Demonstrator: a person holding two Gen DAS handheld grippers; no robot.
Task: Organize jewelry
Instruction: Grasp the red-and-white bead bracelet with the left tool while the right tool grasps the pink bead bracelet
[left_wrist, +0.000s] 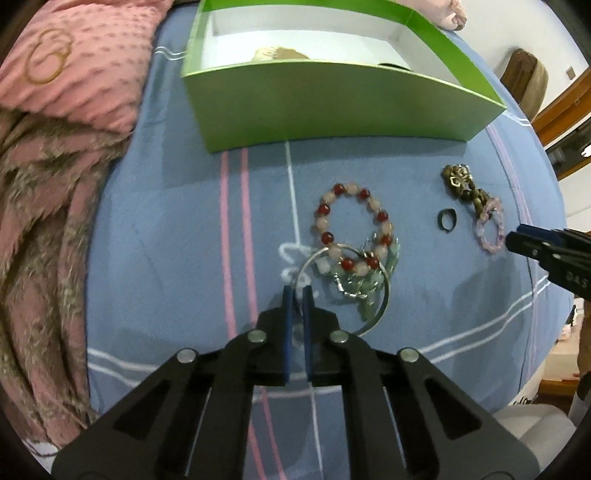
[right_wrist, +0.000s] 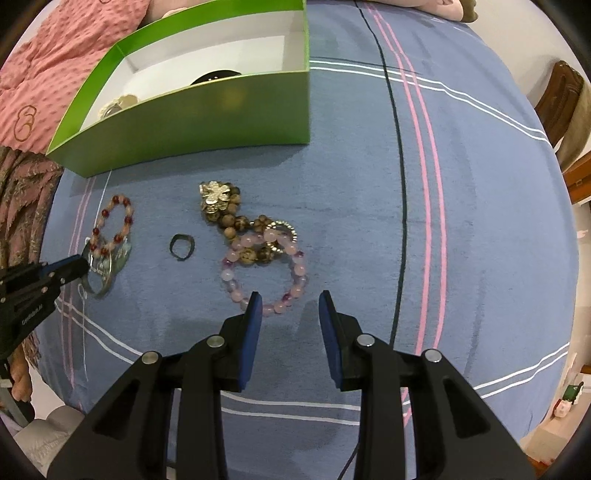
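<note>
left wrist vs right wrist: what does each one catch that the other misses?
Left wrist only: the left gripper closing on the silver bangle, with the green bead piece tangled inside it.

Right wrist only: the open right gripper just short of the pink bead bracelet, and the small silver bead ring overlapping it.

Both: the green box, red-and-white bracelet, dark ring and brown flower bracelet on the blue sheet.

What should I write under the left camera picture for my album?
Left tongs pinch a silver bangle beside a red-and-white bead bracelet, near the green box.
</note>
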